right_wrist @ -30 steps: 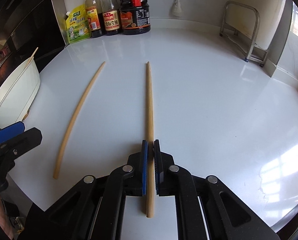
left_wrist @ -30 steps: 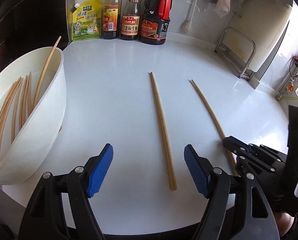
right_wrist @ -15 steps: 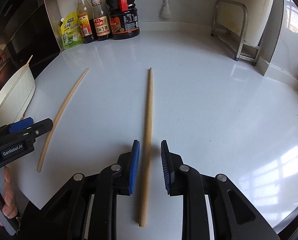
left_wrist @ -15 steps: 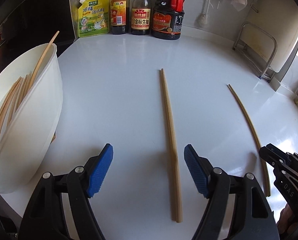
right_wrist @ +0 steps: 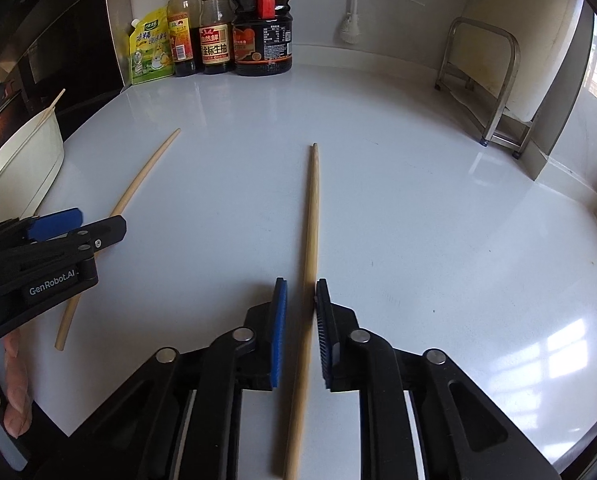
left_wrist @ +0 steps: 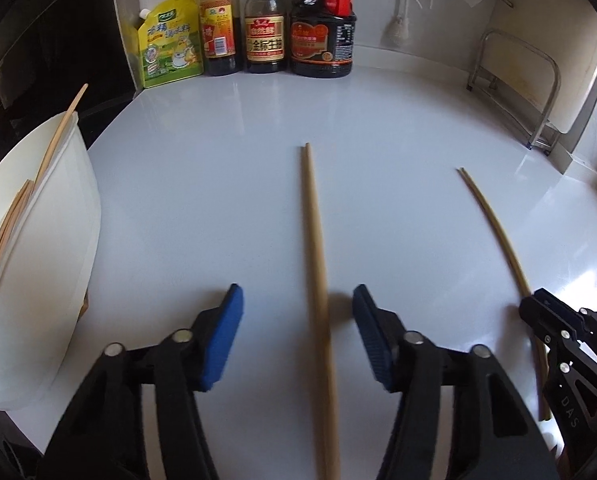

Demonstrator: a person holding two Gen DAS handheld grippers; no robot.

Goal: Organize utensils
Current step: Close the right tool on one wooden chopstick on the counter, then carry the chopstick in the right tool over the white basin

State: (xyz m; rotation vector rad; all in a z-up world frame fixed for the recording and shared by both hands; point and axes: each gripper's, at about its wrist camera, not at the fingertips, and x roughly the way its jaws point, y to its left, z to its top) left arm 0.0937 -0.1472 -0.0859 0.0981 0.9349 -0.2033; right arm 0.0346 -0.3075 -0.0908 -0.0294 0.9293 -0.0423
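Left wrist view: the left gripper (left_wrist: 296,330) is straddling a chopstick (left_wrist: 316,280) mid-bench, jaws spread wide for pickup; the white tub (left_wrist: 72,240) is waiting at the left edge. Right wrist view: the right gripper (right_wrist: 301,330) is bracketing the second chopstick (right_wrist: 309,248), jaws narrowly apart, not pinching.

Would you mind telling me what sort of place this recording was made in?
Most likely a home kitchen counter. Sauce bottles and a yellow seasoning pouch stand against the back wall, a brush hangs there, and wooden chopsticks lie on the white counter beside a white tub holding more.
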